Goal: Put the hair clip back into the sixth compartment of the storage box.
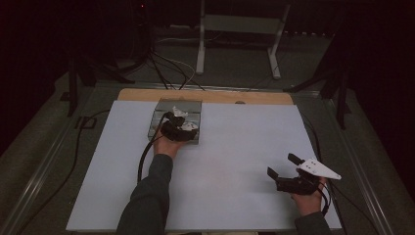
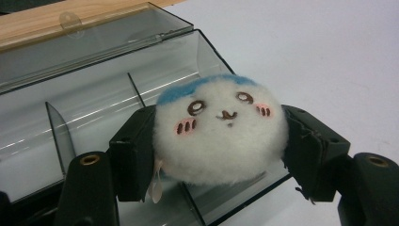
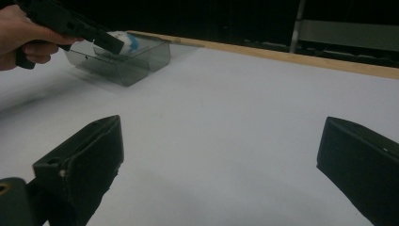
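Dark room, with a white tabletop (image 1: 235, 147) that has a wooden strip along its far edge and some metal stand legs on the floor behind it. Toward the far left of the tabletop sits a clear plastic box (image 2: 94, 89) with its lid flipped open toward the wood strip and thin dividers splitting it into compartments.

The left tongs (image 2: 221, 141) are clamped on a round white plush toy (image 2: 221, 129), 1 black jaw pressed into each side of it. It's a fluffy ball with a blue patch on top, pink cheeks and a tiny stitched face looking back at the camera, plus a little tag hanging off its lower left. The plush sits right at the near wall of the box, over the compartments; can't tell if it's touching the box floor or hanging just above it. In the high view the left hand (image 1: 166, 144) is at the near edge of the box.

The right tongs (image 1: 284, 166) are well apart from all that, over bare tabletop at the near right, jaws spread wide with nothing between them.
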`<state>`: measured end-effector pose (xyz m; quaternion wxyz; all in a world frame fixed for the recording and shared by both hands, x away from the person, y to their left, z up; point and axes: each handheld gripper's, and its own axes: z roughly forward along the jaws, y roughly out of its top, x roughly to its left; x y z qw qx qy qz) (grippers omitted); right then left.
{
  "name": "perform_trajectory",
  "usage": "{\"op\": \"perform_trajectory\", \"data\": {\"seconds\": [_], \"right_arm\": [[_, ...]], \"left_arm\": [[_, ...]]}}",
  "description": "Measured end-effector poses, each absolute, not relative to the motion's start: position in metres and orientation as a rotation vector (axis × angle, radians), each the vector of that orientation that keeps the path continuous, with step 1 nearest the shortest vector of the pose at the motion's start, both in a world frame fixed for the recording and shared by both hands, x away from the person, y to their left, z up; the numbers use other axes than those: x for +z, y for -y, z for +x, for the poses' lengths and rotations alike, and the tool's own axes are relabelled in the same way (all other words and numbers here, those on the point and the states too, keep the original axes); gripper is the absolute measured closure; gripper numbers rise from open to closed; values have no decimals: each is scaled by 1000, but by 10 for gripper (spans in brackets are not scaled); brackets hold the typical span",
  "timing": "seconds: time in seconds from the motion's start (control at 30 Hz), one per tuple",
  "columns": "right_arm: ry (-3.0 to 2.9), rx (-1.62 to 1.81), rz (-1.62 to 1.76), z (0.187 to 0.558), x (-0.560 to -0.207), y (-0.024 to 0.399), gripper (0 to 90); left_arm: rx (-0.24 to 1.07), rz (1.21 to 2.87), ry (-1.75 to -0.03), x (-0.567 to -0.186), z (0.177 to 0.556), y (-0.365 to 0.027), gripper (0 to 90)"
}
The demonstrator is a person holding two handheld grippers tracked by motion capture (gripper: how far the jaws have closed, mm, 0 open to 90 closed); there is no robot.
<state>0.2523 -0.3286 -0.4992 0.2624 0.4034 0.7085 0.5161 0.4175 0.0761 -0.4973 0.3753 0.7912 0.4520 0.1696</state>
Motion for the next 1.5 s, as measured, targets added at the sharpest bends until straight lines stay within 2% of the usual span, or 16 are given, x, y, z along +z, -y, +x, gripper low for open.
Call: {"op": "perform_trajectory", "data": {"seconds": [0.63,0.7,0.73,0.93,1.5], "right_arm": [[-1918,1393,1093,252,-499,328,10],[-1921,1393,1092,252,-499,328,10],[-1921,1393,1092,252,-499,328,10],[-1924,1392,1095,253,-500,328,10],[-1923,1393,1094,252,-500,328,10]], "left_arm": [[405,2039,-1167,-505,417,-72,309],[379,2019,-1166,-505,418,-73,253],[379,2019,-1166,-505,418,-73,160],[373,1980,-1170,-502,418,-77,16],[429,1925,-1129,-481,405,-102,7]]}}
